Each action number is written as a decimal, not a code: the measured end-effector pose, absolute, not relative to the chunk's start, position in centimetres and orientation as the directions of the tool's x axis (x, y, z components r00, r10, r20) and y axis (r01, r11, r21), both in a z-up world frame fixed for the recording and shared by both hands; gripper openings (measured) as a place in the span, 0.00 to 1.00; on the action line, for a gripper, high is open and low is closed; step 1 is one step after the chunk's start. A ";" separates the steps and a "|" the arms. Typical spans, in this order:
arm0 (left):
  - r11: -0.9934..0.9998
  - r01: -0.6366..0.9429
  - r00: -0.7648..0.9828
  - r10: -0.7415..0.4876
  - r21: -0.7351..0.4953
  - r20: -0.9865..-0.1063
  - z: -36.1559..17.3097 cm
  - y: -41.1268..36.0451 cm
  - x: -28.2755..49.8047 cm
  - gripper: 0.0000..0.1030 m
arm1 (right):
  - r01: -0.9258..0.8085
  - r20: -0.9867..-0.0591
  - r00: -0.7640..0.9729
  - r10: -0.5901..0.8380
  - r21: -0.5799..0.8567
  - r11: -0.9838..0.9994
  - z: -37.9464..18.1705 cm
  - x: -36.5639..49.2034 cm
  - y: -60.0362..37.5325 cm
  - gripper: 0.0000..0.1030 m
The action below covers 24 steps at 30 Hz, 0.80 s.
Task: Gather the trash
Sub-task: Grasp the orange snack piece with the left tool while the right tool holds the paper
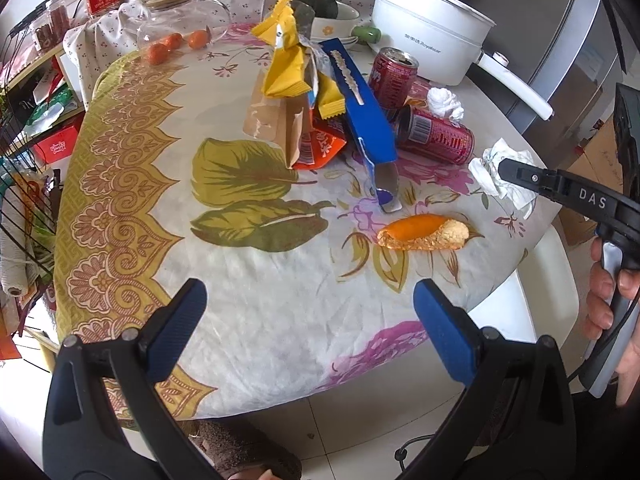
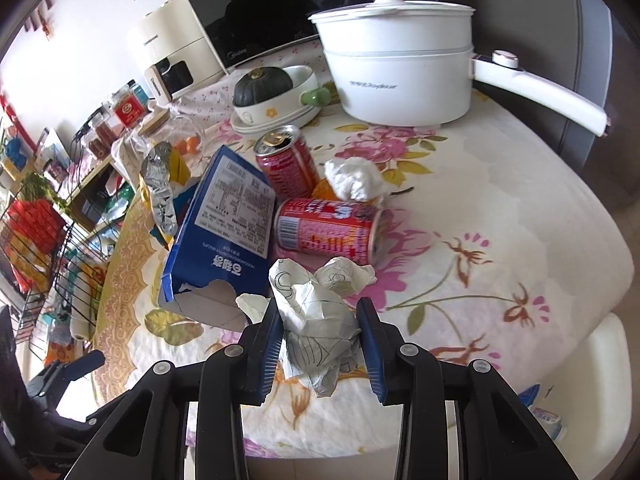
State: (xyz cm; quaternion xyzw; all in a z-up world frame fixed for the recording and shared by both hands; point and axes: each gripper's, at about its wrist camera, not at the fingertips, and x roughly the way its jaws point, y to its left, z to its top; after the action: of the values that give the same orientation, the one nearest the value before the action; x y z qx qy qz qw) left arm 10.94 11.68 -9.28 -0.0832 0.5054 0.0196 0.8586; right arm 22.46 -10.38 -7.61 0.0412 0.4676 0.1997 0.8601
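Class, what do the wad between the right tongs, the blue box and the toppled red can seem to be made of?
Wad: thin matte paper, sharply creased, with pen lines. Blue box: glossy printed cardboard; its torn edge shows grey board. Red can: probably thin metal, with a shiny printed wall and rolled rim.

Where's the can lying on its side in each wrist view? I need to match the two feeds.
Left wrist: the tipped red can lies upper right of centre, right of the blue box.
Right wrist: the tipped red can lies at centre, right of the blue box.
Shared landmark: white electric pot.
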 end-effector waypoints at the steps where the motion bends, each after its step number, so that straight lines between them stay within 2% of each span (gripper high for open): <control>1: 0.985 -0.109 0.486 -0.061 -0.130 -0.872 -9.4 11.4 11.1 1.00 | -0.301 -0.789 0.485 0.377 0.254 0.919 -7.5 22.3 -10.8 0.36; 8: 0.983 -0.045 0.457 -0.141 -0.181 -0.878 -10.6 8.5 12.3 1.00 | -0.265 -0.793 0.508 0.338 0.230 0.937 -6.1 21.5 -15.0 0.37; 13: 0.985 0.037 0.470 -0.167 -0.169 -0.867 -11.3 5.2 13.4 1.00 | -0.234 -0.801 0.514 0.308 0.215 0.948 -5.7 21.0 -18.0 0.37; 17: 0.975 0.186 0.444 -0.192 -0.119 -0.875 -12.0 2.8 14.5 1.00 | -0.213 -0.807 0.513 0.291 0.208 0.955 -5.6 20.5 -20.1 0.37; 21: 0.949 0.314 0.400 -0.116 0.017 -0.909 -13.4 0.8 15.5 0.99 | -0.195 -0.809 0.515 0.285 0.213 0.957 -5.3 20.0 -22.4 0.38; 24: 0.950 0.312 0.370 -0.143 -0.022 -0.918 -13.7 0.8 16.6 0.99 | -0.189 -0.812 0.517 0.272 0.202 0.961 -5.1 19.7 -23.7 0.38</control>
State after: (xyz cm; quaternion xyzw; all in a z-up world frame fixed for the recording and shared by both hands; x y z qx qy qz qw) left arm 16.55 0.79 -13.66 0.0775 0.5442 -0.1379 0.8239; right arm 19.67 -23.72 -5.09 0.0440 0.4734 0.1326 0.8697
